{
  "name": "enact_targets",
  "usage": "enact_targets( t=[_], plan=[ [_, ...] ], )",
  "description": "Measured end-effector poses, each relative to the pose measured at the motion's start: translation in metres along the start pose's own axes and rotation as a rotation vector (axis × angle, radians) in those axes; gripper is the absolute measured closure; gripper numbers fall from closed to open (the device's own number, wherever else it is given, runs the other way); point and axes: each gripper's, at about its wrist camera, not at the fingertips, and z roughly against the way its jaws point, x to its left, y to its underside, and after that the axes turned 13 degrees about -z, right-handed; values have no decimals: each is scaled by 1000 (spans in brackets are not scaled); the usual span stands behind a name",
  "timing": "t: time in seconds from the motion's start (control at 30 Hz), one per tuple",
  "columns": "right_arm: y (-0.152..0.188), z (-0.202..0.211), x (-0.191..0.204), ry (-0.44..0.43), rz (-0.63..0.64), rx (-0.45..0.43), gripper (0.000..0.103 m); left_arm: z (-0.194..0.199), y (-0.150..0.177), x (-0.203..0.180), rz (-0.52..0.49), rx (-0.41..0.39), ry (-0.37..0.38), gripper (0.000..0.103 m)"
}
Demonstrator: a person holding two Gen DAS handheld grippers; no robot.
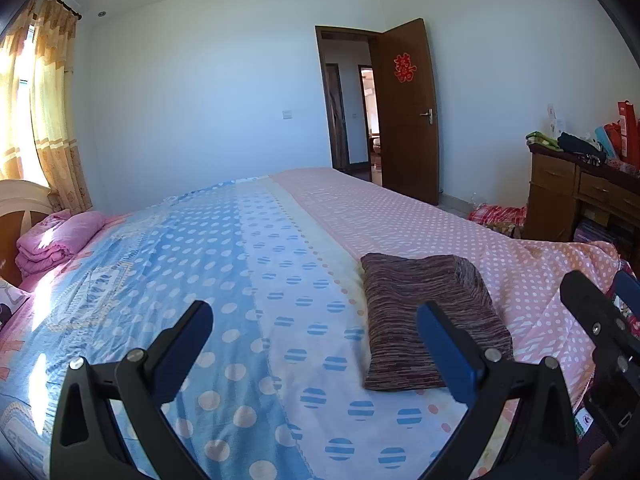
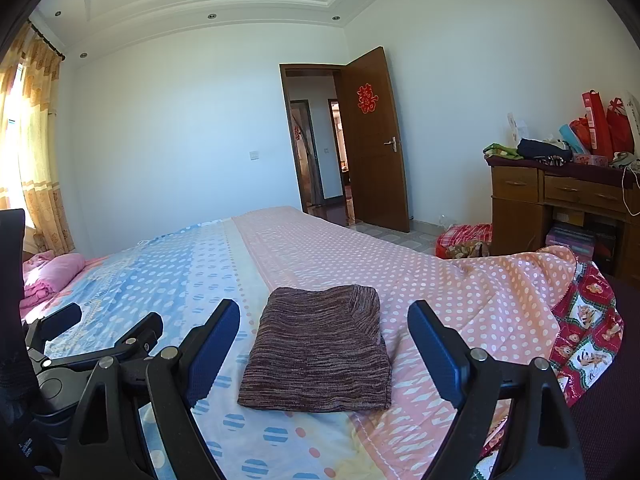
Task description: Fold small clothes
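Hovering over the bed [image 2: 400, 256], both my jaws spread wide and empty, folded brown sweater [image 2: 320, 352] lying flat near its front edge, long axis running away from me toward the far edge.

My left gripper [image 1: 316, 316] is level, jaws spread wide, nothing between the fingers. My right gripper [image 2: 324, 316] is the same: jaws wide apart, holding nothing. Both point forward, side by side; each shows at the edge of the other's view.

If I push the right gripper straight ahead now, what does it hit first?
Probably the folded brown garment, lying on the bedspread between the open jaws of the right gripper. Height above it is unclear.
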Motion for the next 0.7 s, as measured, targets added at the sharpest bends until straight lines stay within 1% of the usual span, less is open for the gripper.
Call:
enact_targets(
  t=[0.33,0.47,0.57,0.67,0.7],
  plan=[
    [0,-1,-3,10,-13,1,16,-3,-3,-1,-2,13,8,0],
    [-1,-1,-2,11,-14,-1,16,-7,-5,0,2,29,-8,0],
    [-1,-1,-2,11,-13,-1,16,-14,-5,1,13,66,8,0],
    [0,-1,-2,11,-12,0,16,-18,-2,4,40,81,67,0],
    [-1,-1,-2,10,-12,2,16,-19,-1,5,47,82,77,0]
  ],
)
